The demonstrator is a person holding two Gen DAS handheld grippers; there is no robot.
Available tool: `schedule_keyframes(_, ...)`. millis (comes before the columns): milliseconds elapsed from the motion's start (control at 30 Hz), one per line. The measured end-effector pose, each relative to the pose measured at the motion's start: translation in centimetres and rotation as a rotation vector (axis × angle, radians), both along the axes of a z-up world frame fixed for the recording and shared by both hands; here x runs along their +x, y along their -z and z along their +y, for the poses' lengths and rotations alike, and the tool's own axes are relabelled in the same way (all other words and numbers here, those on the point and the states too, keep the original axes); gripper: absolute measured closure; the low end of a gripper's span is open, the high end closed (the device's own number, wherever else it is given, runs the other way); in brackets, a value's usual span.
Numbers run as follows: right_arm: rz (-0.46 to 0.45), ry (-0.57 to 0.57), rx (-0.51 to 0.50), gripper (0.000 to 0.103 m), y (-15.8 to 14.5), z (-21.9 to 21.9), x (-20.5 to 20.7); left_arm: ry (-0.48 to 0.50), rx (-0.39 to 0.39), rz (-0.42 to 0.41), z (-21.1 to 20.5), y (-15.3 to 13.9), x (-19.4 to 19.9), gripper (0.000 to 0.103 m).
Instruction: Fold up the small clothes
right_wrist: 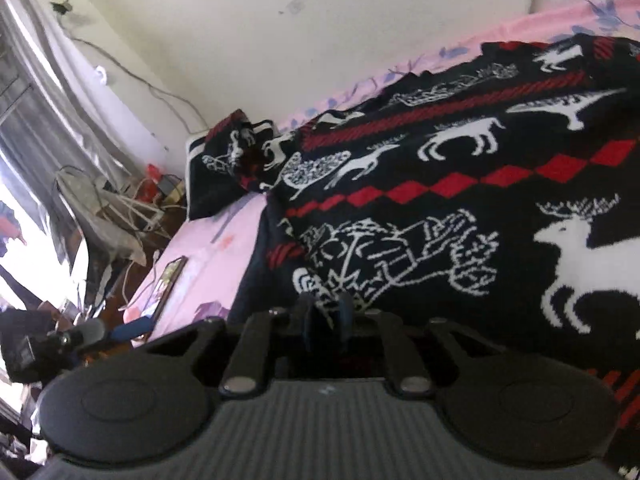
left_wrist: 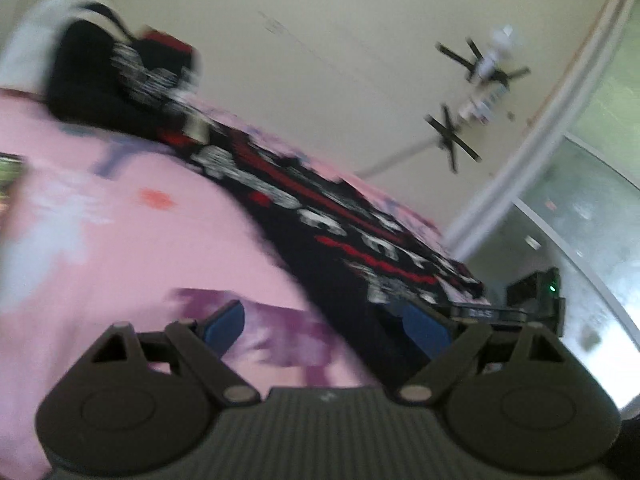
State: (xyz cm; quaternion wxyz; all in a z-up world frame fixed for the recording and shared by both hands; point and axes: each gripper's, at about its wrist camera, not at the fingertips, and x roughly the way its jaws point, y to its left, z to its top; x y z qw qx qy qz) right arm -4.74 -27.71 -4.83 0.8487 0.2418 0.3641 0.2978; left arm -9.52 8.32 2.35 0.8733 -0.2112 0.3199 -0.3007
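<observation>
- Overall, a bed with a pink floral sheet carries everything; a black sweater knitted with white deer and red diamond bands lies spread over most of it, reaching toward the wall edge; one sleeve is bunched near the bed's far corner
- left claw: blue pads wide apart, nothing between them; it hangs over the pink sheet just beside the sweater's edge; this view is blurred
- right claw: fingers drawn close together at the sweater's near edge; dark knit appears pinched between them
- a phone lies on the sheet near the bed's side edge
- cream wall behind the bed; a cable trails down it; bright window with pale curtain; clutter on the floor beside the bed
</observation>
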Motion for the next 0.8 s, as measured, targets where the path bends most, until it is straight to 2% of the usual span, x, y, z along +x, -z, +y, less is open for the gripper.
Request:
schedule_keyframes(33, -0.004, -0.023, 0.014, 0.063, -0.1, 0.1, 0.0, 0.026, 0.006, 0.004, -1.0, 0.0, 0.5, 0.014)
schedule_keyframes(100, -0.017, -0.072, 0.025, 0.054, -0.5, 0.4, -0.1, 0.061, 0.024, -0.009, -2.5, -0.1, 0.8, 0.014)
schedule_keyframes(167, -0.028, -0.146, -0.041, 0.064, -0.9, 1.2, -0.6, 0.082, 0.035, -0.031, -3.0, -0.4, 0.6, 0.014)
schedule_keyframes(200, -0.028, -0.184, -0.086, 0.078, -1.0, 2.2, -0.8, 0.082, 0.040, -0.037, -2.8, -0.4, 0.4, 0.013)
schedule_keyframes(233, -0.037, -0.204, -0.104, 0.080, -1.2, 2.9, -1.0, 0.073, 0.043, -0.035, -2.4, -0.4, 0.2, 0.013)
schedule_keyframes(300, -0.024, -0.289, -0.052, 0.085, -1.7, 4.1, -0.5, 0.032, 0.046, -0.019, -0.8, -0.1, -0.4, 0.013)
schedule_keyframes(400, -0.011, -0.454, 0.084, 0.086, -3.0, 7.5, 0.4, -0.095, 0.033, -0.005, 3.2, 0.0, -1.9, 0.013)
schedule_keyframes(467, 0.014, -0.577, 0.123, 0.085, -3.1, 11.6, 0.7, -0.197, -0.008, 0.005, 6.7, 0.1, -3.3, 0.013)
schedule_keyframes(533, 0.042, -0.653, 0.078, 0.067, -2.2, 15.8, 0.7, -0.293, -0.035, 0.021, 9.6, 0.4, -4.7, 0.013)
schedule_keyframes(600, 0.098, -0.739, 0.034, 0.062, -0.4, 19.3, 1.2, -0.369, -0.032, 0.038, 11.5, 0.6, -5.8, 0.013)
schedule_keyframes(700, 0.081, -0.761, 0.062, 0.052, -1.0, 19.9, 1.5, -0.397, -0.044, 0.048, 12.8, 0.9, -6.5, 0.013)
schedule_keyframes(800, 0.014, -0.688, 0.066, 0.052, -2.8, 17.1, 2.0, -0.347, -0.043, 0.053, 11.8, 1.3, -5.8, 0.013)
